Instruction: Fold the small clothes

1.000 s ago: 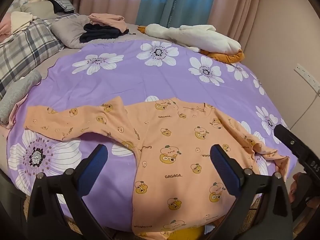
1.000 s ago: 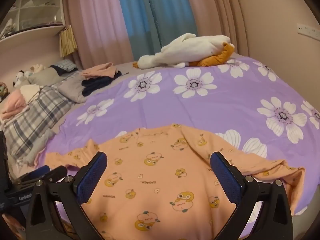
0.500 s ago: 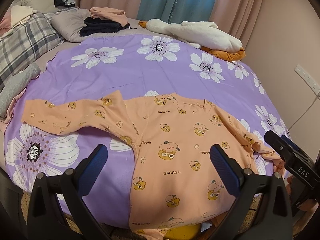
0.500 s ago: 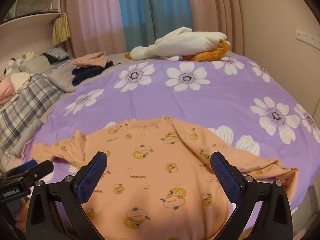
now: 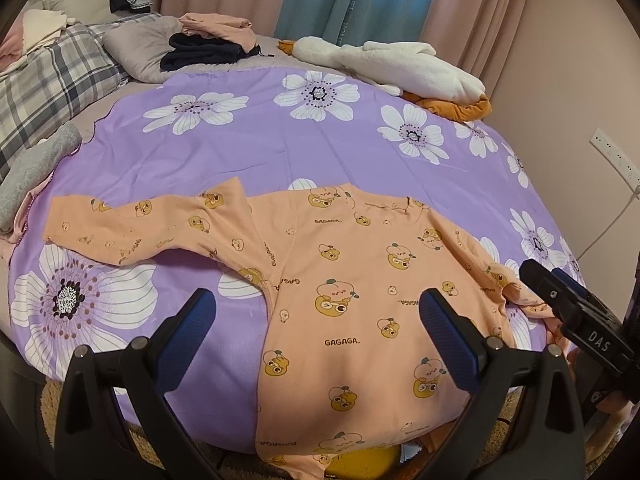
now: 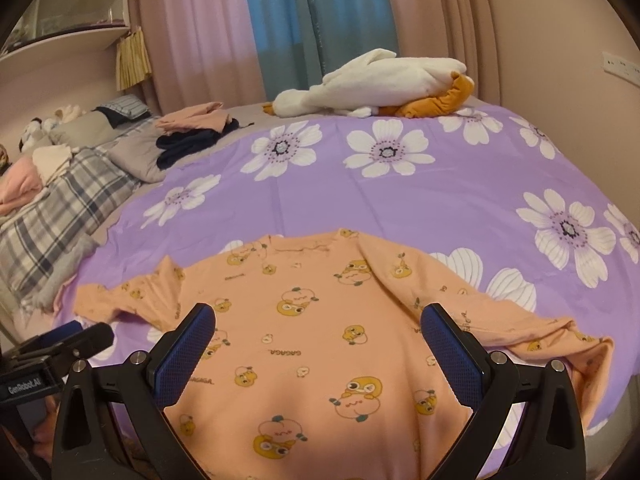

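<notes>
An orange long-sleeved child's top (image 5: 360, 280) with cartoon prints lies spread flat on the purple flowered bedspread (image 5: 280, 148), neck away from me, hem hanging over the near bed edge. Its left sleeve (image 5: 132, 228) stretches out flat; its right sleeve (image 6: 520, 320) is rumpled at the cuff. My left gripper (image 5: 316, 332) is open and empty above the top's lower left side. My right gripper (image 6: 318, 340) is open and empty above the top's lower middle (image 6: 312, 344). The right gripper also shows at the right edge of the left wrist view (image 5: 576, 312).
A white and orange plush goose (image 5: 400, 68) lies at the far bed edge. Folded pink and navy clothes (image 5: 212, 44) sit on a grey pillow. A plaid blanket (image 5: 52, 84) and grey cloth (image 5: 32, 168) lie left. A wall (image 5: 580, 80) stands close on the right.
Both grippers have drawn back and risen slightly, so more of the top and bed shows. The top has not moved. Both stay open.
</notes>
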`<state>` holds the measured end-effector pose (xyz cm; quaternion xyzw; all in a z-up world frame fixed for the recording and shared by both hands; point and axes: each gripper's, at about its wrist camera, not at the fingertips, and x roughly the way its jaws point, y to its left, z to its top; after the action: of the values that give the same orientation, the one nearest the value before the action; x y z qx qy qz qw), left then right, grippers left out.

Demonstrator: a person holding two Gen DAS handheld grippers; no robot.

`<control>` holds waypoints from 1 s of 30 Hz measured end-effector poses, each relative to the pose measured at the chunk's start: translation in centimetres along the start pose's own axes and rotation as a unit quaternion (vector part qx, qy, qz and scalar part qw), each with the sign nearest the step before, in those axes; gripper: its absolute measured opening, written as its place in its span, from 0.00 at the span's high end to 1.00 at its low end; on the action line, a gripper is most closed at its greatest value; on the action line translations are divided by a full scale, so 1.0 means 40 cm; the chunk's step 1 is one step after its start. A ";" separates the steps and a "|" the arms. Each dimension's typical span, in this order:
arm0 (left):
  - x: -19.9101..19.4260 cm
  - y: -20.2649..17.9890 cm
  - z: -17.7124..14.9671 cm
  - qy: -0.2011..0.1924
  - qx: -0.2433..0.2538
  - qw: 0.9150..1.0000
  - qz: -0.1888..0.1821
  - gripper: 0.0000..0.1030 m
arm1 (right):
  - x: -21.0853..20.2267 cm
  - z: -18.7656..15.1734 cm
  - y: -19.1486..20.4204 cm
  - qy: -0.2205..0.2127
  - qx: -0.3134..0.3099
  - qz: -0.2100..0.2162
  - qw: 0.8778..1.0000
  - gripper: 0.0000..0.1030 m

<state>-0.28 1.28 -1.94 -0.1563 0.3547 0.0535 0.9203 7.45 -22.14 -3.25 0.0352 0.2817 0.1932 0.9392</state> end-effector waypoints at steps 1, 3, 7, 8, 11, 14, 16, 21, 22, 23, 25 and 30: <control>-0.001 0.003 0.000 -0.001 0.000 1.000 -0.003 0.02 | 0.001 0.000 0.000 0.000 -0.001 -0.001 1.000 0.01; -0.006 0.007 0.000 -0.005 -0.002 1.000 -0.005 0.02 | 0.004 0.000 -0.001 0.002 0.000 -0.002 1.000 0.01; -0.006 0.010 0.001 -0.003 -0.004 1.000 -0.005 0.02 | 0.006 0.000 -0.004 0.004 0.002 -0.002 1.000 0.01; -0.005 0.010 0.001 -0.001 -0.005 1.000 -0.004 0.02 | 0.005 -0.001 -0.003 0.004 0.004 -0.004 1.000 0.01; -0.002 0.014 0.001 0.003 -0.007 1.000 -0.004 0.02 | 0.003 -0.002 -0.003 0.005 0.005 -0.004 1.000 0.01; -0.002 0.018 0.003 0.006 -0.014 1.000 -0.008 0.03 | 0.004 0.000 -0.005 0.005 0.006 -0.005 1.000 0.01; -0.004 0.017 0.002 0.007 -0.015 1.000 -0.011 0.03 | 0.004 0.000 -0.005 0.005 0.006 -0.006 1.000 0.01; -0.005 0.013 0.001 0.008 -0.014 1.000 -0.010 0.03 | 0.002 0.000 -0.013 0.006 0.013 -0.007 1.000 0.01; -0.005 0.013 0.001 0.008 -0.014 1.000 -0.010 0.03 | 0.001 -0.001 -0.016 0.005 0.014 -0.006 1.000 0.01; -0.005 0.013 0.001 0.007 -0.014 1.000 -0.010 0.03 | 0.001 -0.002 -0.018 0.004 0.014 -0.005 1.000 0.01; -0.005 0.011 0.000 0.006 -0.013 1.000 -0.011 0.03 | -0.001 -0.003 -0.020 0.004 0.016 -0.003 1.000 0.01; -0.006 0.008 -0.003 0.007 -0.012 1.000 -0.011 0.03 | -0.002 -0.004 -0.023 0.003 0.018 -0.003 1.000 0.01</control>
<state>-0.60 1.53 -1.94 -0.1717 0.3585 0.0464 0.9164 7.63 -23.02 -3.51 0.0508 0.2883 0.1854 0.9381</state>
